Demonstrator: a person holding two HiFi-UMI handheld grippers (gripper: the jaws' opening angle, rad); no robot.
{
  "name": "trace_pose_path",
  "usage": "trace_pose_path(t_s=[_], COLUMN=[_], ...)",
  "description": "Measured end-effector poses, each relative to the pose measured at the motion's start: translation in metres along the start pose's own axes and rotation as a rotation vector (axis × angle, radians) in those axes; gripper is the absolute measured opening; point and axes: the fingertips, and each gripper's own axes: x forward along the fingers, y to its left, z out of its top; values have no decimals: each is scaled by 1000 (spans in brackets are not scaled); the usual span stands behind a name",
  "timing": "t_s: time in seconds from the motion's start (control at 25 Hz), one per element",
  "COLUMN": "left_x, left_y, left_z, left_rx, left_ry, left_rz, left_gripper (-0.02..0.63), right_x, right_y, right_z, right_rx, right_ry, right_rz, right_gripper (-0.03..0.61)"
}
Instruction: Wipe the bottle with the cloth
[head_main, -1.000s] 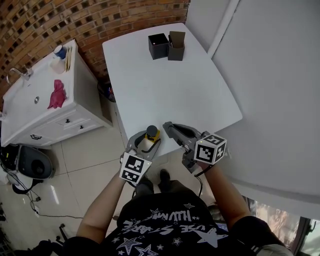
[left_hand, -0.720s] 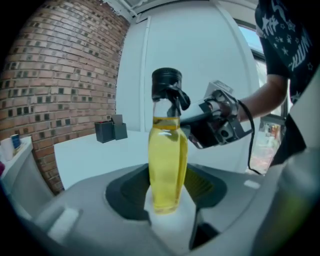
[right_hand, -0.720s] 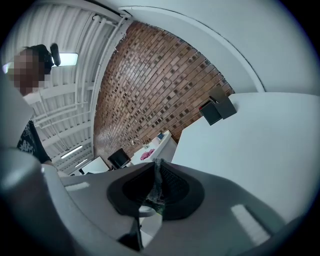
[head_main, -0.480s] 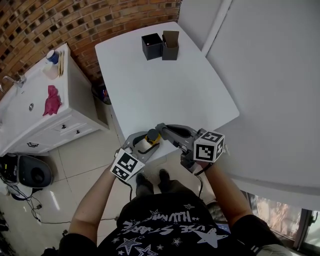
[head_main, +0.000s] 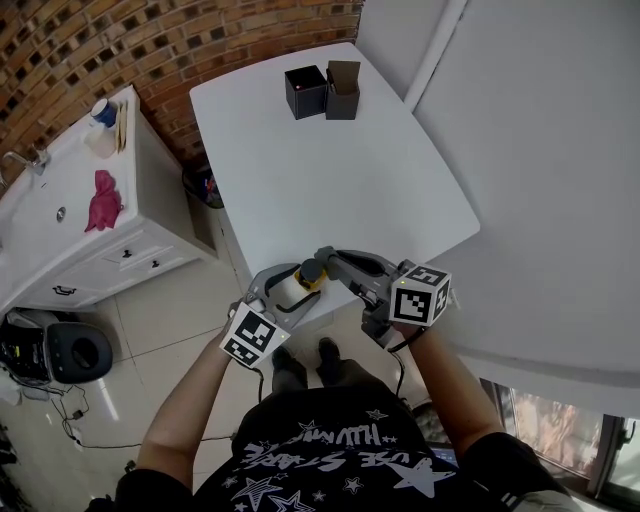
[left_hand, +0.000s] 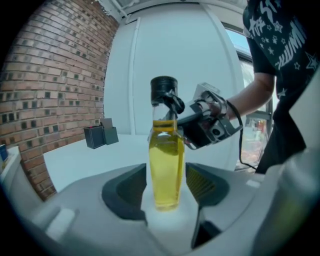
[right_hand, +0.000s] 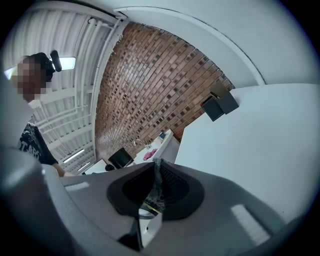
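Fingers (left_hand: 202, 182) of the left gripper (head_main: 290, 292) are spreading apart. The bottle (left_hand: 166, 150) stands upright between them with a thin gap on each side, so the pads are not pressing it. It is clear, filled to the shoulder with yellow liquid, and topped with a black cap (left_hand: 163, 90). In the head view it sits at the near edge of the white counter (head_main: 330, 170); whether its base rests on the counter cannot be told.

The right gripper (head_main: 325, 262) comes in from the right, level with the top of the bottle. Its fingers (right_hand: 171, 185) are pressed together on a thin fold of grey cloth (right_hand: 156, 187), which runs as a narrow strip between the pads. In the left gripper view these fingertips lie against the bottle's neck, just under the cap and well above the left fingers.

Far beyond both pairs of fingers, at the other end of the counter, two black boxes (head_main: 305, 92) stand side by side, the right one open at the top. Off to the left of the left fingers, well apart from them, a white cabinet (head_main: 120, 250) carries a pink rag (head_main: 101, 200).
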Motion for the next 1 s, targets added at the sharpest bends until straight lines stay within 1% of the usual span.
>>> trace_pose_path(t_s=[0.08, 0.16, 0.36, 0.56, 0.72, 0.92, 1.0], left_x=[-7, -16, -44, -57, -59, -60, -61], left_y=[-2, -2, 2, 5, 2, 3, 1], left_z=[2, 1, -6, -9, -10, -11, -14], left_rx=[5, -6, -99, -147, -170, -196, -191], left_ry=[-9, -15, -37, -51, -58, -60, -53], left_rz=[12, 47, 167, 248, 277, 308, 312], left_gripper=[249, 249, 249, 249, 249, 249, 249], right_x=[-1, 0, 3, 9, 13, 19, 21], right_y=[-3, -7, -20, -36, -49, -60, -64], right_z=[-1, -4, -20, -34, -48, -60, -65], right_rx=[5, 12, 53, 98, 109, 77, 70], right_ry=[-3, -3, 13, 31, 61, 103, 117], right_rz=[-7, -9, -20, -34, -56, -84, -102], right_gripper=[37, 37, 37, 37, 37, 37, 37])
